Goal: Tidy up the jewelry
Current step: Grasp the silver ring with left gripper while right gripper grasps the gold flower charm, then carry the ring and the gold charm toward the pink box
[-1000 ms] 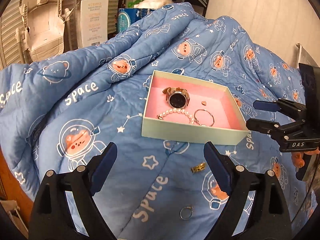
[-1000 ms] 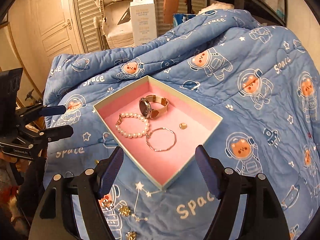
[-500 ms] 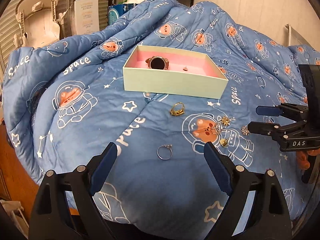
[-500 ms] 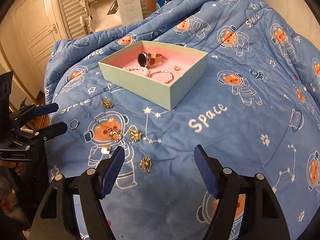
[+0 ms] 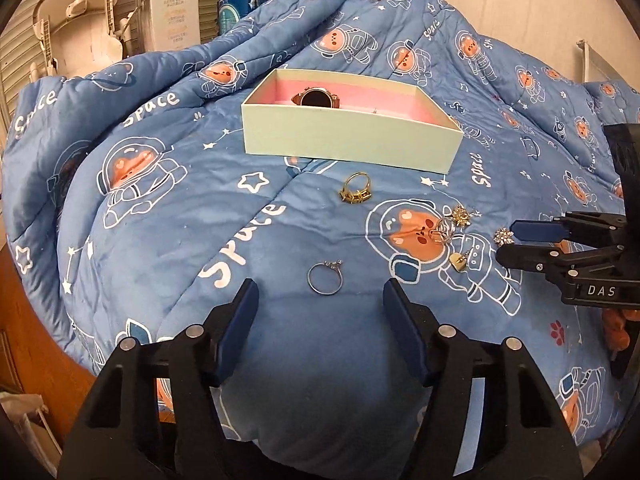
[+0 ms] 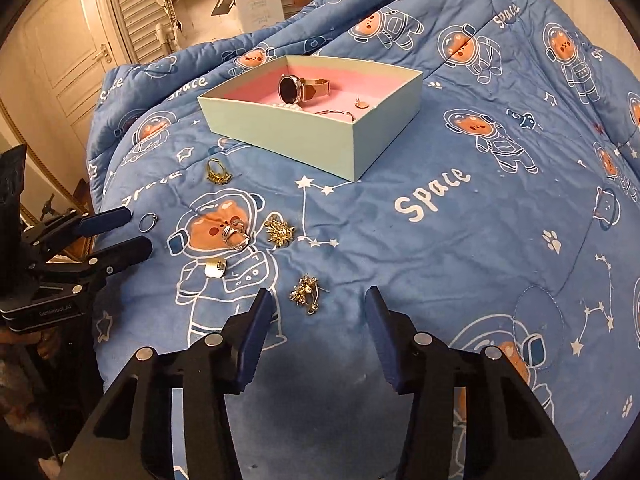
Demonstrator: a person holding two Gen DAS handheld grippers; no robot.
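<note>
A mint box with pink lining (image 5: 344,145) (image 6: 304,132) sits on the blue quilt and holds a watch (image 6: 298,89), pearls, a bangle and a small earring (image 6: 361,102). Loose pieces lie in front of it: a gold ring (image 5: 356,191) (image 6: 218,173), a thin silver ring (image 5: 325,278) (image 6: 148,222), a chunky silver ring (image 6: 235,234), gold flower earrings (image 6: 280,231) (image 6: 306,294) and a small tag (image 6: 215,270). My left gripper (image 5: 320,300) is open just behind the thin silver ring. My right gripper (image 6: 318,312) is open, just behind one flower earring.
The blue space-bear quilt (image 5: 180,216) drapes over a rounded bed whose edge falls away at the left. A white carton (image 5: 176,12), a white baby seat (image 5: 76,28) and a door (image 6: 64,52) stand behind.
Both grippers have pulled back from the box and dropped low over the quilt. The loose rings and earrings have come into view in front of them. Both stay open.
</note>
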